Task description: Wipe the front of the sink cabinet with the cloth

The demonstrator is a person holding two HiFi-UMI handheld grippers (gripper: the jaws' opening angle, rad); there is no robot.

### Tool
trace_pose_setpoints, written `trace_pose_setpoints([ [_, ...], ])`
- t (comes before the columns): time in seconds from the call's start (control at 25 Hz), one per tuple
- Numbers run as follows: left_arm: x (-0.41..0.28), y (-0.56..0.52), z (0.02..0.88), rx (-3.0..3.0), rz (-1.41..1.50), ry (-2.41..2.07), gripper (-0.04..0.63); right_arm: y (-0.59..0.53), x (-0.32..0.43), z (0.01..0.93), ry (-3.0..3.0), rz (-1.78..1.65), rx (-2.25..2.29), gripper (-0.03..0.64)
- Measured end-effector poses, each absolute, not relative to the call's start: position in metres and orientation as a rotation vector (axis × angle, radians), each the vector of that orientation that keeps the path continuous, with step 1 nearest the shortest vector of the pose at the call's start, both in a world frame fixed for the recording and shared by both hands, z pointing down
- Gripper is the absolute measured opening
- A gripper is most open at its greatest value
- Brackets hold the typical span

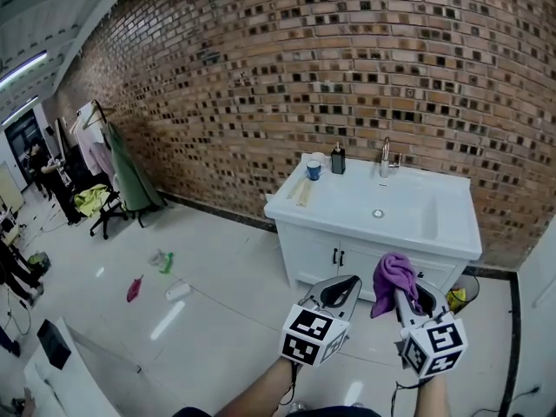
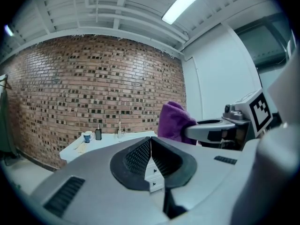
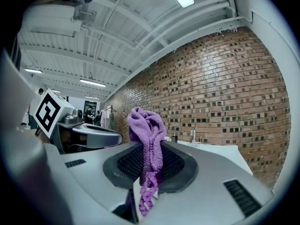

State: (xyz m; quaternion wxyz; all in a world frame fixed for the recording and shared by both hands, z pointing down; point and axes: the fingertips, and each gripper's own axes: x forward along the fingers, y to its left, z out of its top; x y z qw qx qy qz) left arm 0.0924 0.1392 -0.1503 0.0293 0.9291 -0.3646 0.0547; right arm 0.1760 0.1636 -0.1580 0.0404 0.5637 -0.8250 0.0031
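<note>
A white sink cabinet (image 1: 382, 259) stands against the brick wall, its doors facing me. My right gripper (image 1: 407, 289) is shut on a purple cloth (image 1: 393, 274) that bunches above its jaws; the purple cloth (image 3: 147, 139) hangs between the pads in the right gripper view. This gripper hovers in front of the cabinet's right door, apart from it. My left gripper (image 1: 340, 292) is shut with nothing in it, just left of the right one. The cloth (image 2: 174, 122) and the cabinet (image 2: 110, 142) also show in the left gripper view.
On the sink top sit a blue cup (image 1: 314, 169), a dark soap bottle (image 1: 338, 158) and a tap (image 1: 386, 156). A bin (image 1: 462, 295) stands right of the cabinet. Litter (image 1: 162, 261) lies on the white floor at left; a clothes rack (image 1: 109, 159) and people are far left.
</note>
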Motion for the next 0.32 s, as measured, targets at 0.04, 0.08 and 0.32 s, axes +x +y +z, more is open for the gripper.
trace_pose_setpoints([
  [0.04, 0.0929, 0.1392, -0.1501, 2.865, 0.169, -1.126, 0.005, 0.1638, 0.1766, -0.1582, -2.528, 0.007, 1.723, 0.071],
  [0.08, 0.0935, 0.1396, -0.15, 2.865, 0.169, -1.126, 0.005, 0.1642, 0.1771, -0.1581, -2.528, 0.007, 1.722, 0.071],
  [0.32, 0.0937, 0.1462, -0.1477, 2.866, 0.176, -1.114, 0.005, 0.1705, 0.1765, -0.156, -2.521, 0.01, 1.717, 0.071],
])
